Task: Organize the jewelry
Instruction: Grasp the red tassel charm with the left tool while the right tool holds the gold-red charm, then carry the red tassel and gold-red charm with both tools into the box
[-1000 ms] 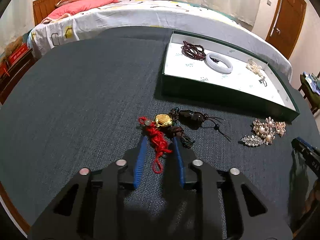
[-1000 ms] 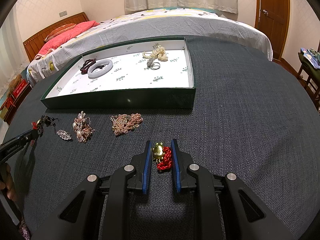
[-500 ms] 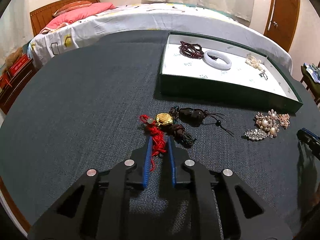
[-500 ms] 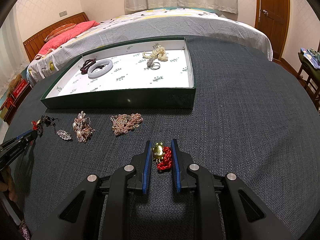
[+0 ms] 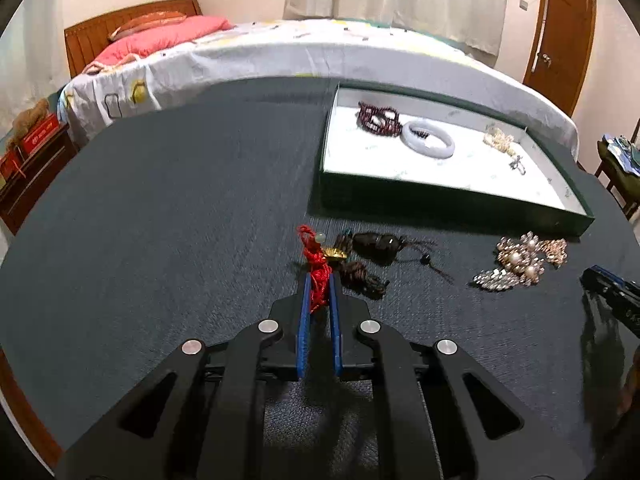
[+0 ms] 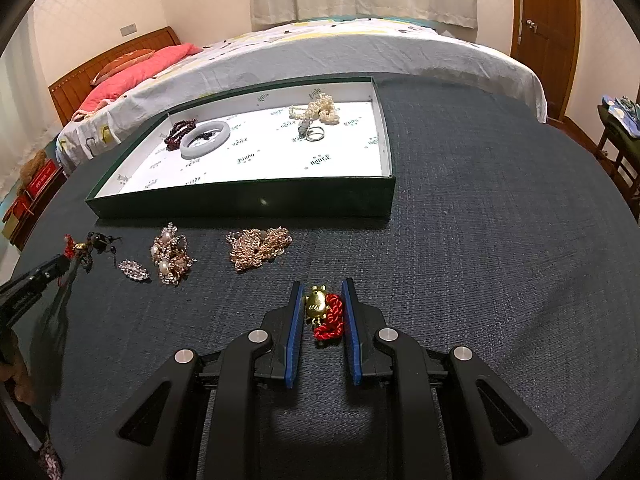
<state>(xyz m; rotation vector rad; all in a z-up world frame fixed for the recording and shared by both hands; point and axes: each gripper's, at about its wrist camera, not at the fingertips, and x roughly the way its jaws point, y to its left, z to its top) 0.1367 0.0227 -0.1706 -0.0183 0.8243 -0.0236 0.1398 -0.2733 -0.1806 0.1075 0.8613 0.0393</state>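
My left gripper (image 5: pixel 319 280) is shut on the red cord of a charm (image 5: pixel 316 268) with a gold piece (image 5: pixel 335 254), lifting it off the dark cloth. A dark bead charm (image 5: pixel 376 242) lies beside it. My right gripper (image 6: pixel 320 292) is open around a gold turtle charm on red cord (image 6: pixel 324 312), which rests on the cloth. The green tray (image 6: pixel 248 202) holds a dark red bead bracelet (image 6: pixel 180 132), a pale bangle (image 6: pixel 206 142), a pearl strand (image 6: pixel 318 108) and rings (image 6: pixel 314 133).
Crystal and pearl brooches (image 6: pixel 172 256) and a rose-gold chain pile (image 6: pixel 258 244) lie on the cloth in front of the tray. A bed (image 6: pixel 320 52) stands behind the table. A door (image 6: pixel 544 32) is at the right.
My left gripper has closed on the red cord and raised it, pulling the gold piece upright. The right gripper has not moved.
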